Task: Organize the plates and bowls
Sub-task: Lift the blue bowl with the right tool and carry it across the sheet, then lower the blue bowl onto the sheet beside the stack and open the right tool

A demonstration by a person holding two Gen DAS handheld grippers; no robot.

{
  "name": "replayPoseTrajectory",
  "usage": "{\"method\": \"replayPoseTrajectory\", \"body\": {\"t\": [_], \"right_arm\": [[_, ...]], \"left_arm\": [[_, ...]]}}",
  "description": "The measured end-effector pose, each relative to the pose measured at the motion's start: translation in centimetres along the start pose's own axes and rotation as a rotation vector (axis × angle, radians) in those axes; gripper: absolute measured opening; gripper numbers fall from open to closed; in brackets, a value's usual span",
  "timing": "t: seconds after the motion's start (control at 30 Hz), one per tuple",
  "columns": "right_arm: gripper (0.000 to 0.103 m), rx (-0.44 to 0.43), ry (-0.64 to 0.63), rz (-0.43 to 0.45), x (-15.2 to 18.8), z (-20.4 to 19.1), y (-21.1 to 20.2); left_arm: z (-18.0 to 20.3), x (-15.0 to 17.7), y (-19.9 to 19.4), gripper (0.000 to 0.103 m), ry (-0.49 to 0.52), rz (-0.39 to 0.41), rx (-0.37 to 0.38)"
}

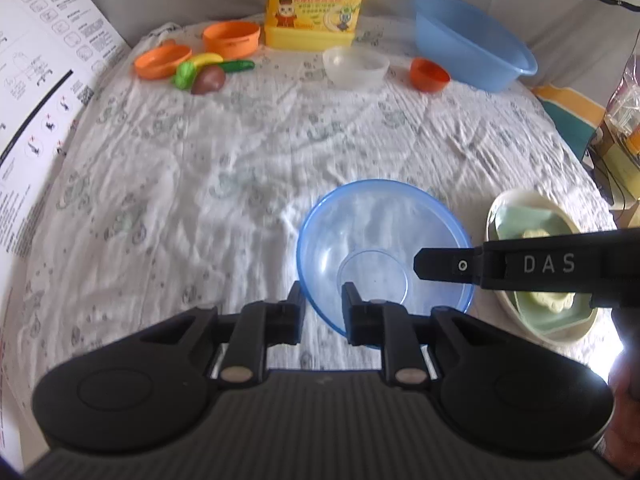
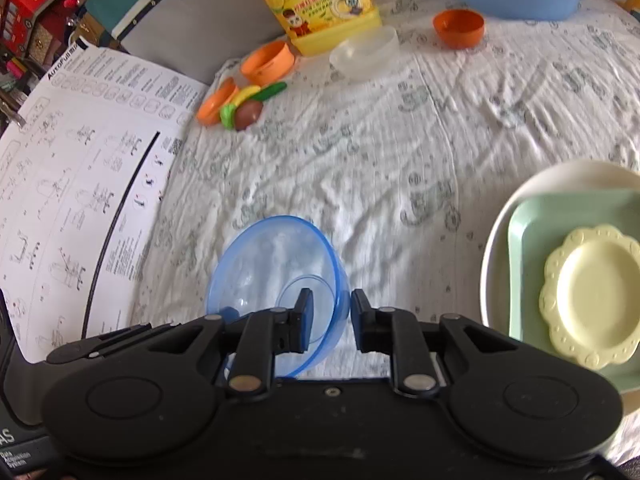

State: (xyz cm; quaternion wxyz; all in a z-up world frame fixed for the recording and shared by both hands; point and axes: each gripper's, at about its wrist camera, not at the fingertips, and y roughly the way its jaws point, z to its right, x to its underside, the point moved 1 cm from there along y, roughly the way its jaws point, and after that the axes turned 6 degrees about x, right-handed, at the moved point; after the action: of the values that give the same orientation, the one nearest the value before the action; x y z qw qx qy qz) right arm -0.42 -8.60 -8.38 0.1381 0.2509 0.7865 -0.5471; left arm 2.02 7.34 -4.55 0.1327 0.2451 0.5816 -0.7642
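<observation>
A clear blue bowl sits on the white cloth, also seen in the right wrist view. My left gripper straddles its near rim, one finger outside, one inside. My right gripper straddles its right rim the same way. Whether either pinches the wall is unclear. To the right, a cream plate holds a green square tray and a yellow scalloped dish. A clear bowl, small orange bowl, orange cup and orange dish stand at the back.
A large blue basin and a yellow detergent jug stand at the back. Toy vegetables lie by the orange dish. A printed paper sheet covers the left edge. The right gripper's arm crosses above the stacked plates.
</observation>
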Motion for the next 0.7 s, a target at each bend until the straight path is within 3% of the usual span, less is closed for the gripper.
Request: {"method": "replayPoseTrajectory", "body": {"t": [0.7], "right_arm": [[0.022, 0.033, 0.005, -0.056, 0.8, 0.3, 2.2]], "left_arm": [[-0.5, 1.2, 2.1, 0.018, -0.019, -0.036, 0.009]]}}
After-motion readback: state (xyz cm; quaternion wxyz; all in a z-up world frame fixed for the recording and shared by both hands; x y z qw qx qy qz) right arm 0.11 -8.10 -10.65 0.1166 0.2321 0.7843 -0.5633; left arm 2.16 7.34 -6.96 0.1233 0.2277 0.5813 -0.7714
